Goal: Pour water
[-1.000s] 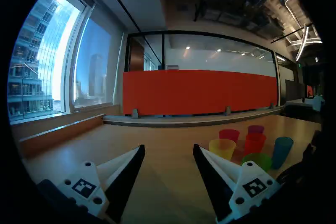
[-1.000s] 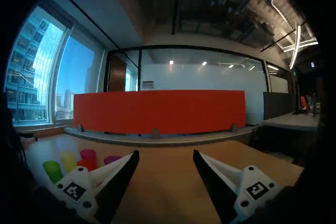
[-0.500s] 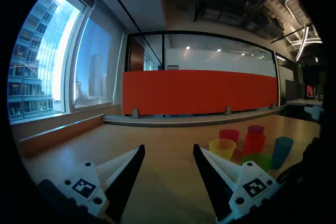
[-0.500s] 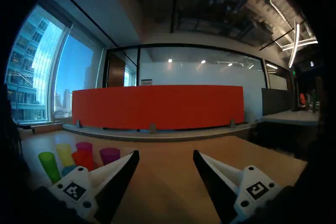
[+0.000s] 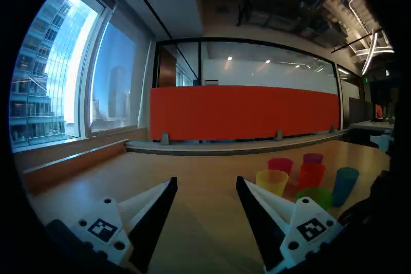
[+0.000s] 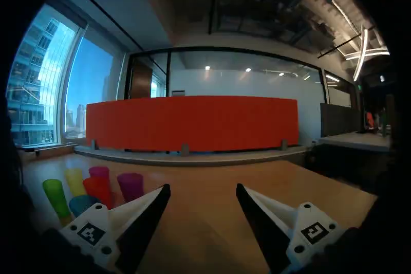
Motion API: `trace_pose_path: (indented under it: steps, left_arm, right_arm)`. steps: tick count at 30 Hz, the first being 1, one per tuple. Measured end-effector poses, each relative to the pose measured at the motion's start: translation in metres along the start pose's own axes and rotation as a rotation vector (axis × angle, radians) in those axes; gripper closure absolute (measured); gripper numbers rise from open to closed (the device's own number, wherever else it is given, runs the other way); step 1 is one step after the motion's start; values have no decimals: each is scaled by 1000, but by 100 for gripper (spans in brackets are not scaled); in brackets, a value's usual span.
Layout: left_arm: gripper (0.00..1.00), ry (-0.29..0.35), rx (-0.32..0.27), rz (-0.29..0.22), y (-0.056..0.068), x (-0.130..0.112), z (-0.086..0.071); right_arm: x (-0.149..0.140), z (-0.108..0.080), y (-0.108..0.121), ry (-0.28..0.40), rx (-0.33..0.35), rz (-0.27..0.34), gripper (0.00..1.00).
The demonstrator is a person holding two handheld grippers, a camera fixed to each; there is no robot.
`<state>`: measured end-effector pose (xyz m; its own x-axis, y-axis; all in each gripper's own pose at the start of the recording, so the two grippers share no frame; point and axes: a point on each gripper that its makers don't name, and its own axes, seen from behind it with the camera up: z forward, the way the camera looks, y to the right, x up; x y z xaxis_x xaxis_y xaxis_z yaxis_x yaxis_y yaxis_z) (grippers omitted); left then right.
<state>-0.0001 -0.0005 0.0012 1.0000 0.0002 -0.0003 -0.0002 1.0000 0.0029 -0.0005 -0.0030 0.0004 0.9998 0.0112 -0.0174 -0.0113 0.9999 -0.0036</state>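
Observation:
Several coloured plastic cups stand in a cluster on the wooden table [image 5: 205,181]. In the left gripper view they sit to the right: yellow cup [image 5: 272,182], red cup [image 5: 280,164], orange cup [image 5: 311,175], purple cup [image 5: 313,158], blue cup [image 5: 344,185], green cup [image 5: 314,196]. My left gripper [image 5: 205,192] hovers open beside them, nothing between its fingers. In the right gripper view the same cups stand at the lower left: green cup [image 6: 54,197], yellow cup [image 6: 74,181], orange cup [image 6: 98,190], purple cup [image 6: 131,186], blue cup [image 6: 82,204]. My right gripper [image 6: 203,194] is open and holds nothing.
A long orange divider panel [image 5: 241,112] runs along the table's far edge. Tall windows [image 5: 51,89] fill the left side. Another desk [image 6: 354,143] stands off to the right. Bare tabletop [image 6: 205,222] stretches ahead of the right gripper.
The right gripper's view has tilted downward over the last second, so the cups have risen and spread into fuller sight at its lower left. The left gripper has stayed still.

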Motion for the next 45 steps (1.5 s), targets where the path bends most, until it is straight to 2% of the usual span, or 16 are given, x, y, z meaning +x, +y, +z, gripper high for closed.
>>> trace_pose_path:
  steps: [45]
  left_arm:
    - [16,0,0,0,0,0,0]
  right_arm:
    - [-3,-5,-1,-14,6,-9,1]
